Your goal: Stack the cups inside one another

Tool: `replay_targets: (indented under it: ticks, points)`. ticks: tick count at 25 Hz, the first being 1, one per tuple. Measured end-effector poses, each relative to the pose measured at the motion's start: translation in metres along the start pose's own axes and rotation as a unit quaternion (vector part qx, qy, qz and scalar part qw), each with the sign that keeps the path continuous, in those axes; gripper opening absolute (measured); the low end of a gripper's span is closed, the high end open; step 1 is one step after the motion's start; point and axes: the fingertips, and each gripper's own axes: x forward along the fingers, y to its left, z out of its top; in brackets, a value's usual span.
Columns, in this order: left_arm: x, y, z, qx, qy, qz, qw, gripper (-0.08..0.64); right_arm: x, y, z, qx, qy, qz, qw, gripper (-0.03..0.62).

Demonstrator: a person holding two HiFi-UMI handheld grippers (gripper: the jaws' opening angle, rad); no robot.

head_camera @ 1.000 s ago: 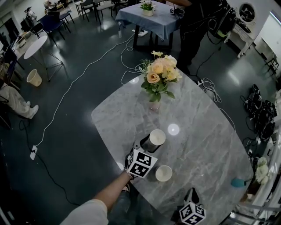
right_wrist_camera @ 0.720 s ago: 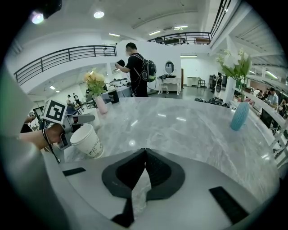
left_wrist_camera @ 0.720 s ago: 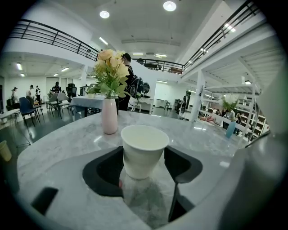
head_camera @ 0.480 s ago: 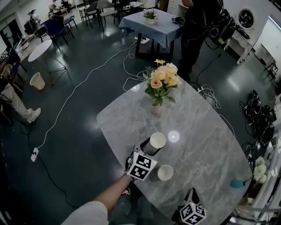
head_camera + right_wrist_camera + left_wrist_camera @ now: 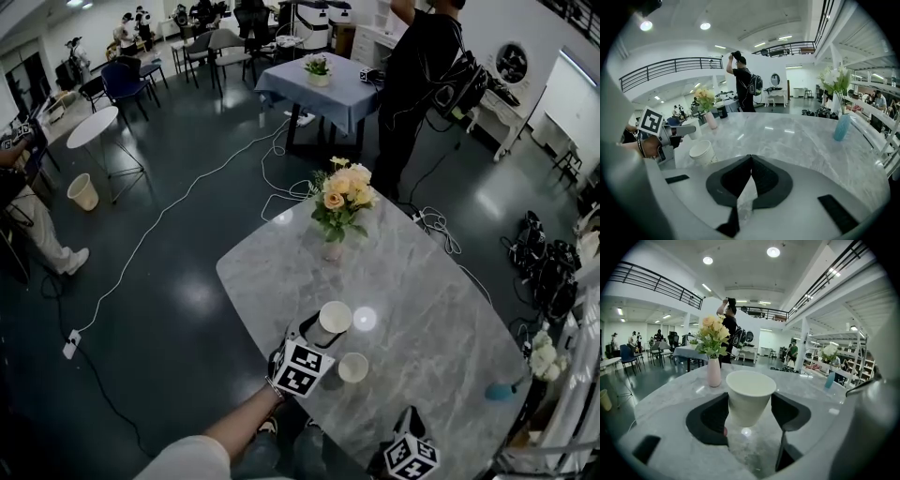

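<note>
Cups: one white paper cup (image 5: 750,394) stands upright between the jaws of the left gripper (image 5: 319,330). The gripper's black pads (image 5: 705,416) press on the cup's two sides, so the jaws are spread only as wide as the cup. The cup's base looks to hang just above the grey marble table (image 5: 431,300), close to the table's near-left edge.

The second white cup (image 5: 353,367) stands open end up on the table. It is just right of the held cup and nearer, apart from it.

The right gripper (image 5: 750,164) has its jaws pressed fully together with nothing between them. It hovers at the near edge of the table, to the right of the second white cup and not touching it.

Farther along the table a pink vase (image 5: 333,249) holds a bunch of cream and peach flowers (image 5: 339,192). At the table's right edge stands a blue vase (image 5: 841,127) with white flowers. Beyond the far end of the table stands a person in black (image 5: 417,84).
</note>
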Motion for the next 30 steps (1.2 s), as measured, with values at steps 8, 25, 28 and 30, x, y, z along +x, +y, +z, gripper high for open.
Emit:
replay_targets:
  ticks: [8, 25, 28, 30]
  points:
    - [-0.028, -0.019, 0.015, 0.011, -0.015, -0.007, 0.9998, 0.295, -0.025, 0.0, 0.006, 0.017, -0.03, -0.001, 0.999, 0.008]
    - [-0.058, -0.081, 0.039, 0.026, -0.034, -0.044, 0.9981, 0.295, -0.065, -0.03, 0.015, 0.051, -0.085, -0.026, 0.995, 0.008]
    - [-0.057, -0.09, 0.035, 0.028, -0.03, -0.05, 0.9979, 0.295, -0.069, -0.037, 0.011, 0.057, -0.087, -0.032, 0.994, 0.008]
    - [-0.056, -0.095, 0.032, 0.029, -0.028, -0.053, 0.9978, 0.295, -0.071, -0.041, 0.009, 0.06, -0.087, -0.035, 0.994, 0.008]
